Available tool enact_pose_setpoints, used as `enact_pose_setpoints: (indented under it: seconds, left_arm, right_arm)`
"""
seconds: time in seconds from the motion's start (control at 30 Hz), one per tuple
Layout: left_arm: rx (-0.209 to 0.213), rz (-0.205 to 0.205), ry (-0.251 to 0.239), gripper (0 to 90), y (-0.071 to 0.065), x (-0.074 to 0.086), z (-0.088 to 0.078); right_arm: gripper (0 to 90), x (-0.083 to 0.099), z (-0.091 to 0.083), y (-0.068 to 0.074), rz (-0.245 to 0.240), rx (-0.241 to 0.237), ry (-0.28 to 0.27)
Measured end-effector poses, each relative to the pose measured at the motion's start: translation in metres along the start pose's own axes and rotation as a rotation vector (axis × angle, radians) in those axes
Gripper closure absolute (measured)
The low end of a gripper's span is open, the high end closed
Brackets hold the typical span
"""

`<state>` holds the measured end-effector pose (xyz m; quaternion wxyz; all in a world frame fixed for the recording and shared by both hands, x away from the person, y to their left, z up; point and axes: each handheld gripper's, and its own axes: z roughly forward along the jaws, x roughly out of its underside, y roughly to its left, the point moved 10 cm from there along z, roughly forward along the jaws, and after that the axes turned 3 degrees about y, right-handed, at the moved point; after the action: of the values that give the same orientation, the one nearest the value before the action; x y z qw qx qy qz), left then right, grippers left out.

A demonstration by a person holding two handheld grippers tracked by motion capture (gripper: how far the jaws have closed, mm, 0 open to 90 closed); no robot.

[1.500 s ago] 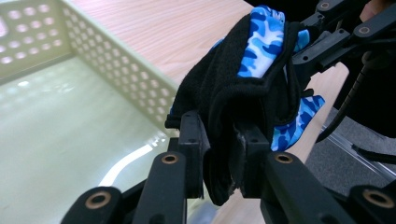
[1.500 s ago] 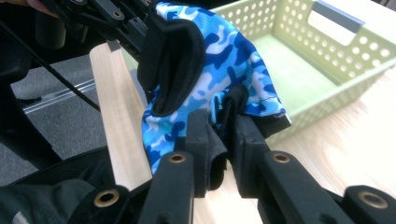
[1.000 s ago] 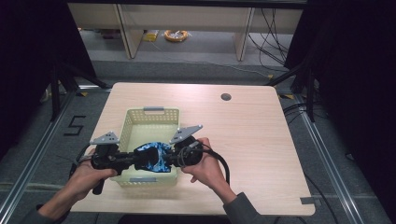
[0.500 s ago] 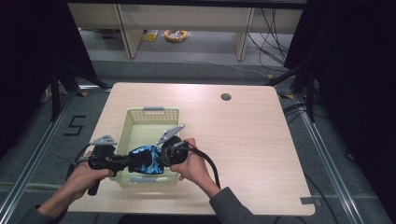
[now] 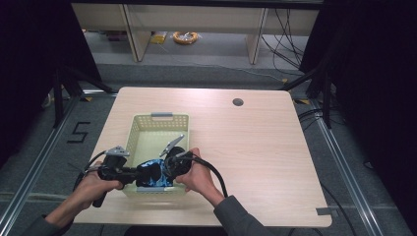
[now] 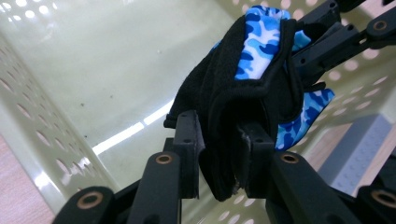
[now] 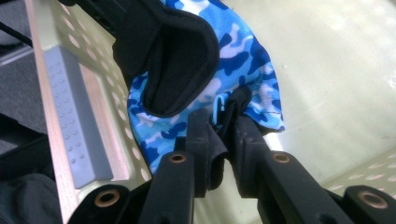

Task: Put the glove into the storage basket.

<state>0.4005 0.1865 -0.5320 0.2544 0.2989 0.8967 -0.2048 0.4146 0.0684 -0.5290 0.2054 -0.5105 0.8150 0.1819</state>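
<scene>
Since the earlier frame both hands have come down and toward the near end of the basket [image 5: 160,118], carrying the glove [image 5: 153,173] with them. The glove, black with blue camouflage, now hangs inside the basket at its 6 o'clock end, stretched between the two tools. The left gripper [image 6: 219,156] pinches a thick black fold of it, though its jaws have just been opening slightly with the fabric between them. The right gripper [image 7: 223,133] is clamped on a thin black edge of the glove. The step in hand looks like lowering the glove into the basket; the next move probably calls for both claws to let go and lift straight up. The near wall sits close at 6 o'clock, while the bare basket floor toward 12 o'clock leaves room.
</scene>
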Motion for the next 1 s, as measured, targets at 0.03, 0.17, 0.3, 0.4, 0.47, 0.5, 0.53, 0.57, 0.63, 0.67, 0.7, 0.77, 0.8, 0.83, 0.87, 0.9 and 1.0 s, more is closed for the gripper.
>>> enact_pose_setpoints:
  seconds: [0.03, 0.17, 0.3, 0.4, 0.47, 0.5, 0.53, 0.57, 0.63, 0.67, 0.7, 0.77, 0.8, 0.83, 0.87, 0.9, 1.0]
  left_arm:
    - [0.0, 0.016, 0.008, 70.3, 0.001, 0.0, 0.001]
    - [0.013, 0.021, 0.032, 62.6, -0.001, -0.003, -0.001]
    - [-0.024, 0.016, 0.02, 54.0, 0.004, -0.01, -0.007]
    - [-0.034, 0.029, 0.024, 49.4, 0.005, -0.013, -0.015]
    - [-0.052, 0.027, 0.022, 47.8, 0.004, -0.013, -0.019]
    - [-0.065, 0.018, 0.02, 46.3, 0.004, -0.013, -0.02]
    - [-0.087, 0.047, 0.037, 45.8, 0.006, -0.011, -0.023]
    - [-0.112, 0.064, 0.026, 45.2, 0.008, -0.012, -0.024]
    - [-0.114, 0.06, 0.034, 43.2, 0.008, -0.01, -0.026]
    - [-0.107, 0.045, 0.02, 42.2, 0.007, -0.01, -0.027]
    - [-0.105, 0.038, 0.02, 41.1, 0.007, -0.009, -0.028]
    - [-0.119, 0.043, 0.039, 39.6, 0.009, -0.007, -0.032]
    - [-0.126, 0.041, 0.031, 38.7, 0.009, -0.008, -0.034]
    - [-0.126, 0.043, 0.035, 38.0, 0.009, -0.007, -0.036]
    - [-0.129, 0.036, 0.014, 38.0, 0.009, -0.008, -0.036]
    - [-0.128, 0.035, 0.023, 38.1, 0.008, -0.006, -0.038]
    - [-0.118, 0.033, 0.016, 37.8, 0.004, -0.006, -0.041]
  right_arm:
    - [79.8, 0.001, 0.001, 0.001, 0.003, 0.0, 0.013]
    - [79.7, 0.005, 0.006, 0.002, 0.021, 0.002, 0.062]
    - [79.6, 0.006, 0.008, -0.001, 0.042, 0.01, 0.074]
    - [79.5, 0.007, 0.008, -0.001, 0.045, 0.01, 0.081]
    - [79.4, 0.007, 0.008, -0.001, 0.045, 0.01, 0.081]
    - [79.2, 0.008, 0.008, -0.001, 0.045, 0.01, 0.082]
    - [79.1, 0.008, 0.008, -0.001, 0.042, 0.008, 0.083]
    - [79.0, 0.008, 0.008, -0.001, 0.035, 0.009, 0.081]
    - [78.8, 0.008, 0.009, -0.002, 0.026, 0.008, 0.079]
    - [78.8, 0.008, 0.009, -0.002, 0.021, 0.008, 0.077]
    - [78.6, 0.009, 0.008, -0.001, 0.038, 0.003, 0.078]
    - [78.5, 0.009, 0.007, -0.001, 0.041, 0.009, 0.076]
    - [78.3, 0.009, 0.007, -0.001, 0.044, 0.007, 0.077]
    - [78.2, 0.009, 0.007, -0.001, 0.044, 0.008, 0.078]
    - [78.0, 0.009, 0.007, -0.001, 0.044, 0.005, 0.078]
    - [77.7, 0.009, 0.007, -0.001, 0.044, 0.004, 0.077]
    - [76.2, 0.009, 0.007, 0.0, 0.046, -0.003, 0.075]
